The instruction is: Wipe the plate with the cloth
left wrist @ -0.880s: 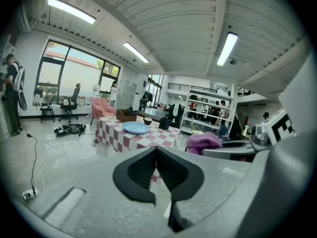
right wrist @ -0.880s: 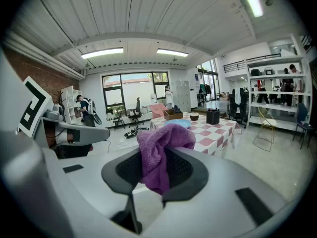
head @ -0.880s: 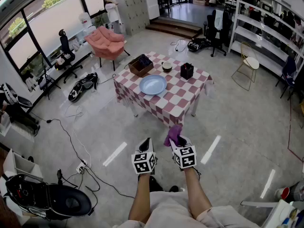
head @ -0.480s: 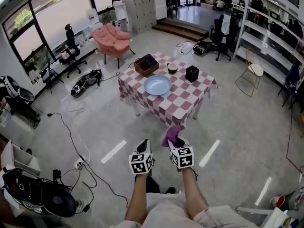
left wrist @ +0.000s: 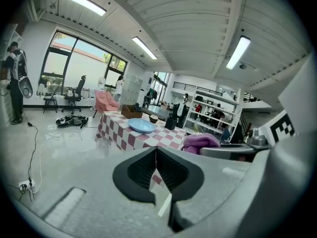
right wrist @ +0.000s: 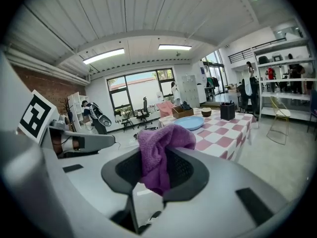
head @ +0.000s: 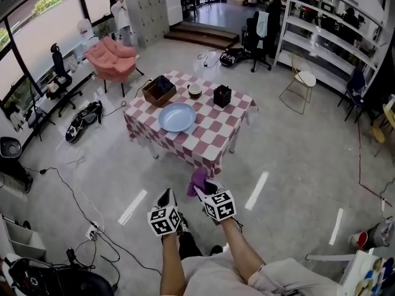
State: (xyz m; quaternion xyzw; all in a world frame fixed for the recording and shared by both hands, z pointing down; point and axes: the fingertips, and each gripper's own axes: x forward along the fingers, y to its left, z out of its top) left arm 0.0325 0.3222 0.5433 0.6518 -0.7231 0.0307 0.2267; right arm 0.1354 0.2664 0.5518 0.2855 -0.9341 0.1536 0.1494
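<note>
Two grippers are in view, both held low in front of the person, well apart from the counter (head: 217,134). The left gripper (left wrist: 155,158) has its jaws pressed together with nothing between them. The right gripper (right wrist: 157,168) is clamped on the purple cloth (right wrist: 159,150), which bunches up above the jaws and hangs below them. The light blue plate (head: 177,117) lies on the checked counter, near a brown box (head: 158,90), a small bowl (head: 194,90) and a black holder (head: 222,95). Wiping has not begun.

Risks, as judged:
- The cloth is pinched at a fold only; dragging it over the plate could pull it free.
- Nothing restrains the plate, so wiping pressure could slide it toward the counter edge or into the box.
- Loose cables (head: 73,180) lie on the floor to the left; straying that way could cause a trip.

Writing: no brand or label is legible. Only black-and-white square markers on the gripper cubes are visible.
</note>
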